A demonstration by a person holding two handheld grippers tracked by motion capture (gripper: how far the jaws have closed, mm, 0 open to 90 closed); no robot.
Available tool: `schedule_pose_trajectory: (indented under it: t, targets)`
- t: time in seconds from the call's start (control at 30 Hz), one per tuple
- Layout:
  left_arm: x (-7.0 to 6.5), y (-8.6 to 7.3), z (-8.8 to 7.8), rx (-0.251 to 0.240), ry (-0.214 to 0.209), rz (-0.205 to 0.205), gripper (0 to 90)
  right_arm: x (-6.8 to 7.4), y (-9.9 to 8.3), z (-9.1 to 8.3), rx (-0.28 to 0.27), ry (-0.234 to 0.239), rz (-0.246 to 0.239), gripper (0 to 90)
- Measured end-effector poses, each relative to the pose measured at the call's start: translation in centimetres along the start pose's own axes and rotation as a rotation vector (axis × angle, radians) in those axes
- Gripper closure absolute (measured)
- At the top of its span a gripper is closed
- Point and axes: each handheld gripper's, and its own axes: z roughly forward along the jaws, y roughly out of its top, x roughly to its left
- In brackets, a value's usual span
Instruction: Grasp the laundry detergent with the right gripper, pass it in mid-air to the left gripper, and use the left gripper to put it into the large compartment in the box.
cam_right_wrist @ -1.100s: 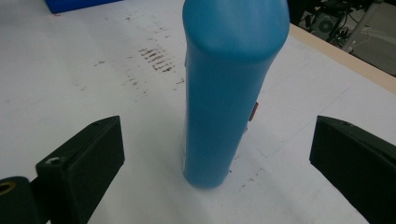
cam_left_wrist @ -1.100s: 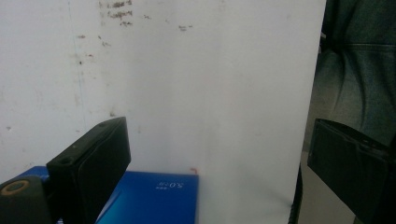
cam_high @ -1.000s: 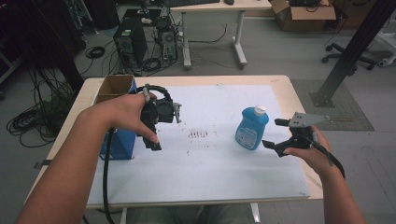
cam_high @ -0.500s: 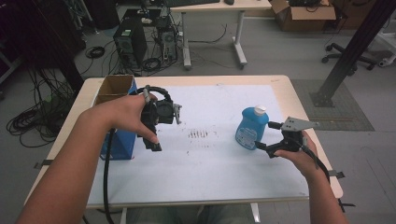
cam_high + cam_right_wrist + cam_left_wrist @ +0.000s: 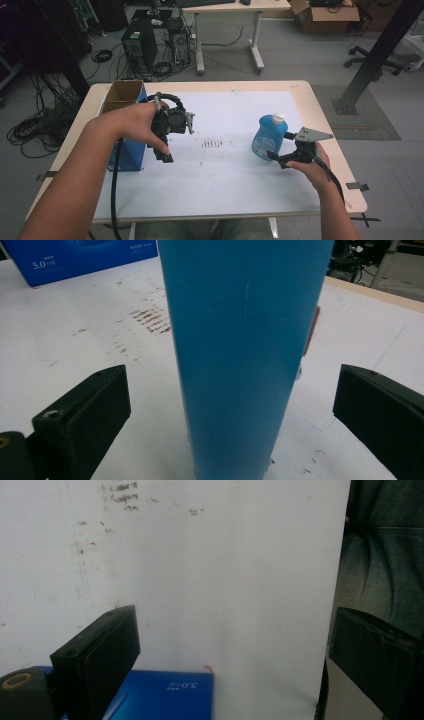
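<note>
A blue bottle (image 5: 266, 137) with a white cap stands upright on the white mat (image 5: 225, 185), right of centre. My right gripper (image 5: 280, 145) is open at its right side, one jaw on each side of the bottle's lower body. In the right gripper view the bottle (image 5: 245, 355) stands between the two jaws of my right gripper (image 5: 232, 415), with gaps on both sides. My left gripper (image 5: 167, 150) hangs over the mat, pointing down, beside a blue box (image 5: 131, 147). In its own view my left gripper (image 5: 235, 655) is open with bare mat between the jaws and the blue box (image 5: 165, 695) below.
The blue box is open at the top and stands at the table's left edge. Brown smudges (image 5: 212, 145) mark the mat's middle. The person's clothing (image 5: 385, 555) lies past the mat's near edge. Computers and cables (image 5: 150, 45) sit on the floor behind the table.
My right gripper has moved left toward the bottle until its open jaws stand on both sides of it. The left gripper has stayed where it was.
</note>
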Motion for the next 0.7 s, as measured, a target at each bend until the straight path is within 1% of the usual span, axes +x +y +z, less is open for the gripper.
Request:
schedule_pose_trajectory:
  t: [0.3,0.4,0.5,0.63,0.7]
  targets:
    - [0.0,0.1,0.1,0.002,0.000,-0.007,6.4,0.1,-0.3,1.0,-0.045,-0.020,0.024,0.4]
    - [0.0,0.0,0.0,0.003,0.000,-0.003,6.4,0.2,-0.3,1.4,-0.061,-0.032,0.031,0.3]
    - [0.0,-0.1,0.0,-0.003,0.005,-0.001,6.3,0.3,-0.3,1.9,-0.066,-0.041,0.034,0.4]
    - [-0.1,-0.2,-0.1,-0.004,0.008,-0.003,6.3,0.3,-0.4,2.2,-0.069,-0.052,0.040,0.6]
    - [-0.1,-0.3,-0.1,-0.006,0.009,-0.002,6.3,0.2,-0.5,2.3,-0.074,-0.068,0.046,0.3]
